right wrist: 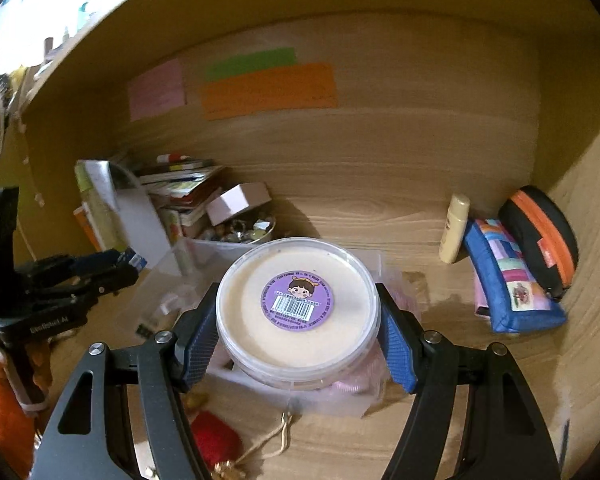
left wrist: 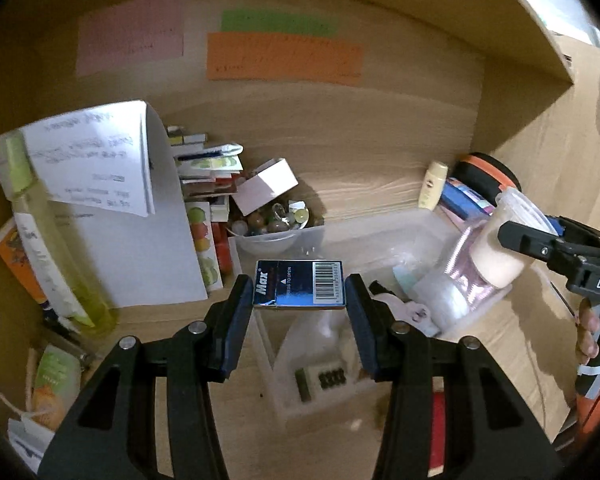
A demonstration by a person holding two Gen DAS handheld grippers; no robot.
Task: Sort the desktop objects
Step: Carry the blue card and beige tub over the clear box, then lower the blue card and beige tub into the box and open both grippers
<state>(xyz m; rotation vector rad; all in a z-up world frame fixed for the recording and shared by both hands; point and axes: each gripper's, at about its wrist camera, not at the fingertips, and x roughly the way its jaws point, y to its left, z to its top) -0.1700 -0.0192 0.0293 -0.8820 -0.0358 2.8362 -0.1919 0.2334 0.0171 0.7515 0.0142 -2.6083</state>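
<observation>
both grippers loaded above the clear bin

landmark: the clear plastic storage bin (left wrist: 380, 240) on the wooden counter (left wrist: 380, 176), set against the back wall.

left gripper (left wrist: 299, 294): jaws closed onto a small dark blue "max" staple box with a white barcode label (left wrist: 299, 283), pinched by its two short ends. the box is held flat in the air above the near-left part of the bin.

right gripper (right wrist: 298, 320): jaws clamped on the sides of a round translucent plastic tub of cream-coloured paste (right wrist: 298, 312), lid facing the camera, purple round sticker with barcode in the lid centre. the tub hangs above the right end of the bin, over a crinkled clear and pink plastic bag (left wrist: 466, 280). in the left view the tub (left wrist: 500, 252) shows tilted on its side.

left of the bin: a white bowl of mixed beads and stones (left wrist: 268, 224), touching the bin's far-left corner; behind it a leaning stack of booklets (left wrist: 208, 168).

right of the bin: a small pale yellow bottle (right wrist: 454, 228) upright, then a blue patchwork pouch (right wrist: 508, 280), then a black pouch with orange zip (right wrist: 540, 232) against the side wall.
</observation>
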